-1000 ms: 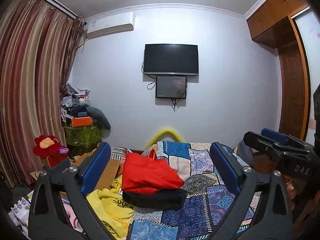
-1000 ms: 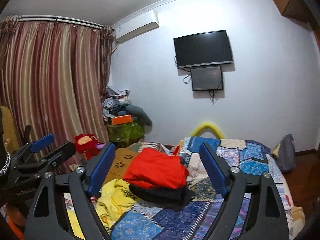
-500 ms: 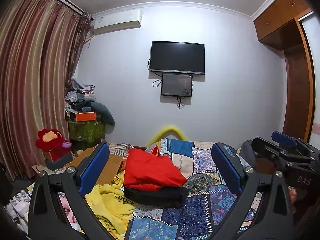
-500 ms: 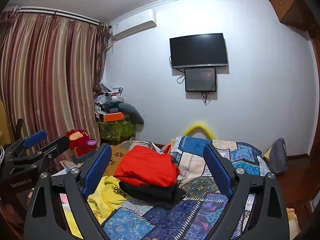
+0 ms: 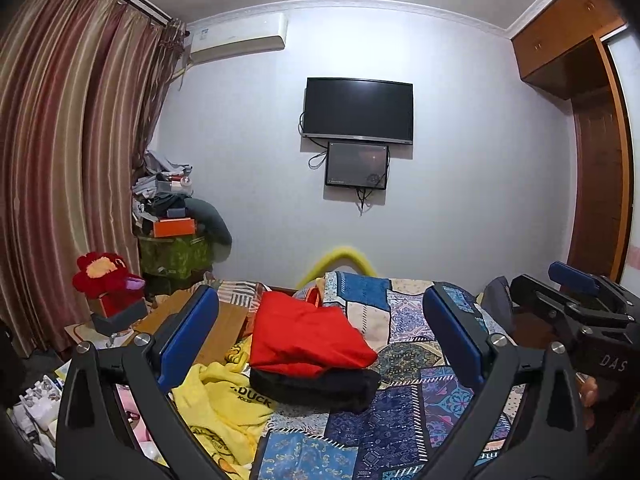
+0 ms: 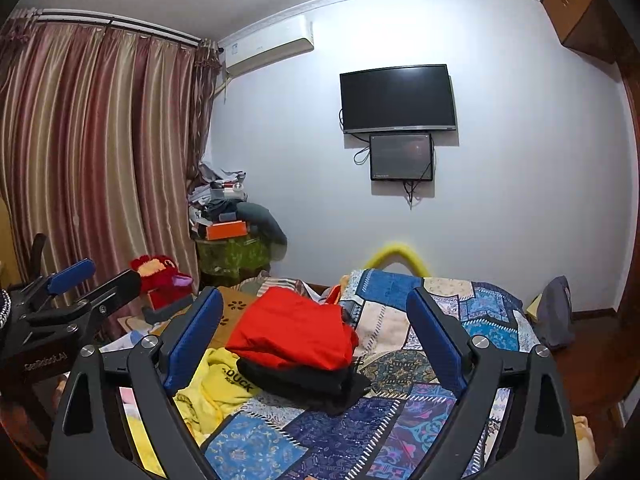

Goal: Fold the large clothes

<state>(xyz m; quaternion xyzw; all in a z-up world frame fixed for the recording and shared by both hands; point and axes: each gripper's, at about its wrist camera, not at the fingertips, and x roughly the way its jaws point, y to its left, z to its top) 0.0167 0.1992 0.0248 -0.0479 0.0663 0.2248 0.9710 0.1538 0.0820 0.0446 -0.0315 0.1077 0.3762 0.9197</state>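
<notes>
Folded red fabric garment (image 5: 308, 336) sits on top of a folded black garment (image 5: 316, 384), both stacked on the bed with the blue patchwork quilt (image 5: 404, 412), toward its left side. We see a crumpled yellow garment with "DUCK" lettering (image 5: 224, 404) lying just beside the stack, at the bed's left edge. Our left gripper (image 5: 320, 332) hangs above the bed with its blue-padded jaws spread wide, empty, nothing between them. Our right gripper (image 6: 316, 336) is likewise spread wide and empty, raised over the quilt; in the left wrist view it shows at the far right (image 5: 576, 300). Neither gripper touches any clothing. Behind the bed we see a black wall-mounted television (image 5: 358, 110), a smaller dark screen (image 5: 356, 165) under it, striped brownish curtains (image 5: 68, 160) on the left, and a red plush toy (image 5: 102, 272) near them.
</notes>
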